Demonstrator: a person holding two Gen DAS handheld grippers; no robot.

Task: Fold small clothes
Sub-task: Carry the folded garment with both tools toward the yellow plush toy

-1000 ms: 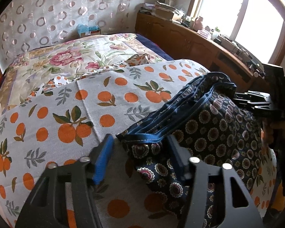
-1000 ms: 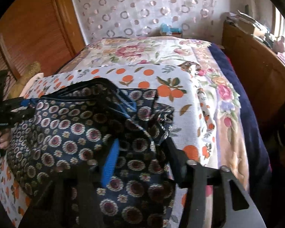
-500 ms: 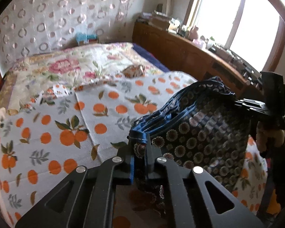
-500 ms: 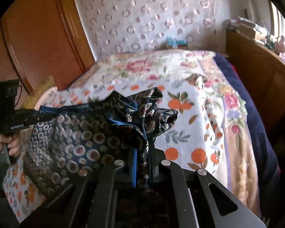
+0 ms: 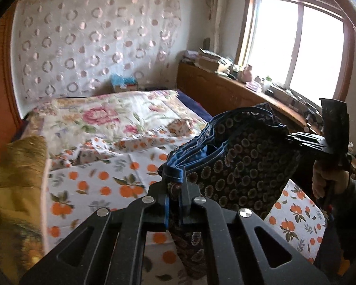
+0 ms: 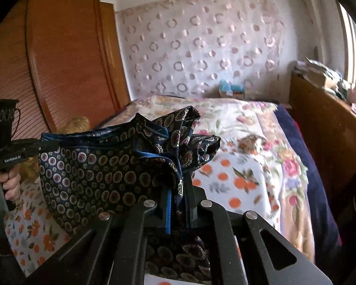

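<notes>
A: Tool states?
B: Left tool [image 5: 175,197] clamped on the dark patterned garment [image 5: 244,166]'s blue-trimmed edge. Right tool [image 6: 179,204] pinching the other end.
A: Garment position?
B: Hanging between both, above the orange-print sheet [image 5: 102,185] on the bed [image 6: 303,166].

A bed [image 5: 121,128] fills the room's middle, covered by a floral quilt [image 5: 102,114] at the far end and an orange-print sheet [image 5: 102,180] nearer. On the far wall hangs a pale curtain [image 5: 90,40] patterned with rings. A small blue box [image 5: 123,83] sits at the bed's far edge. Along the right runs a long wooden cabinet [image 5: 225,92] with clutter on top, under a bright window [image 5: 296,47] that lights the room. On the left stands a wooden wardrobe [image 6: 59,54]. A yellow-brown cushion [image 5: 19,166] lies at the bed's left side.
</notes>
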